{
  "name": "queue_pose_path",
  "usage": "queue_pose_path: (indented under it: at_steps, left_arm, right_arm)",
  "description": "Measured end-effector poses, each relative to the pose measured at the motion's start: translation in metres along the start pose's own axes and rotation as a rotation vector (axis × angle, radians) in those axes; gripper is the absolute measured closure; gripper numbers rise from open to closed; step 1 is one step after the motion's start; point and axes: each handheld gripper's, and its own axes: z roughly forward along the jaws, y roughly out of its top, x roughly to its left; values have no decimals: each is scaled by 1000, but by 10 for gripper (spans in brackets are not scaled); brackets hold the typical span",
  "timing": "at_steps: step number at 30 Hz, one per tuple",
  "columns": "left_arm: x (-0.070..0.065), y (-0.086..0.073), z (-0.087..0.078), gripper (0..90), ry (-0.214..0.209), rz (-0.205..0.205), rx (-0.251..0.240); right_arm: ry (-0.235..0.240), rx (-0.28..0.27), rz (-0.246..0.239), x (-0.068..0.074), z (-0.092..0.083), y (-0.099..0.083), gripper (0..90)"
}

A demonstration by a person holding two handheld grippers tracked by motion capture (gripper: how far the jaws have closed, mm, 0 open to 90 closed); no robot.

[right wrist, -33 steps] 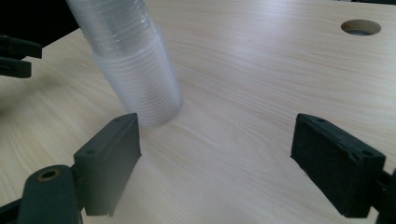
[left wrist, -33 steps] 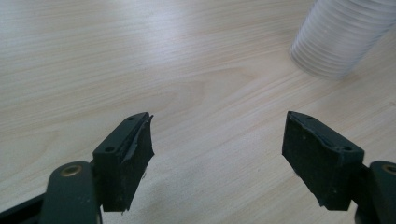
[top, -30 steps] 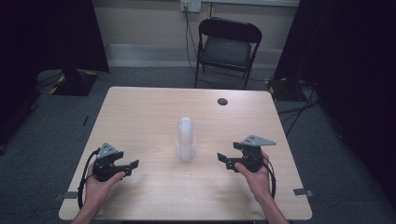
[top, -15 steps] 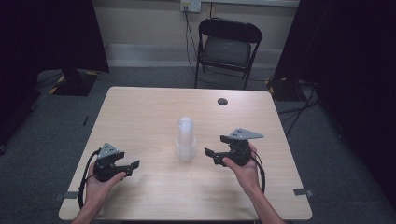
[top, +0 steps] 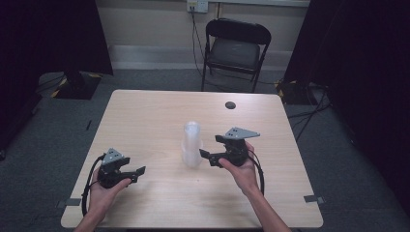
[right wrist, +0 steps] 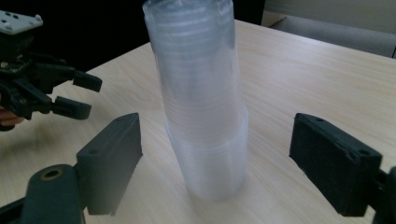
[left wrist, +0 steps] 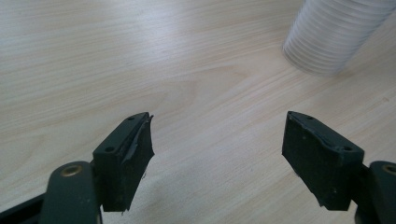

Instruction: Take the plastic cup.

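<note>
The stack of clear cups (top: 192, 144) stood upright mid-surface, the right gripper (top: 211, 158) just beside it with jaws wide to straddle it, while the left gripper (top: 140, 172) waited apart, jaws wide too.

My tools (top: 209, 155) are black with grey top plates — the cup stack (top: 192, 144) is translucent white, ribbed — on a pale wood-grain counter (top: 145, 121).

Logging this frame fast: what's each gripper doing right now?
Left gripper: open, holding nothing, low over the table.
Right gripper: open, holding nothing, jaws either side of the stack of clear cups, not touching it.
</note>
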Motion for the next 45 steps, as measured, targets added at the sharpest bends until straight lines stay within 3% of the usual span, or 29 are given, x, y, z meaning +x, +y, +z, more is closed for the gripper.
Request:
queue_pose_path:
  at_steps: [15, 28, 45]
  left_arm:
    - [0, 0, 1, 243, -3, 5, 11]
    - [1, 0, 1, 244, 1, 6, 12]
    - [1, 0, 2, 245, 4, 2, 14]
  right_arm:
    - [30, -15, -30, 7, 30, 19, 142]
    - [37, -22, -40, 4, 50, 25, 145]
    - [28, -19, -77, 3, 63, 22, 306]
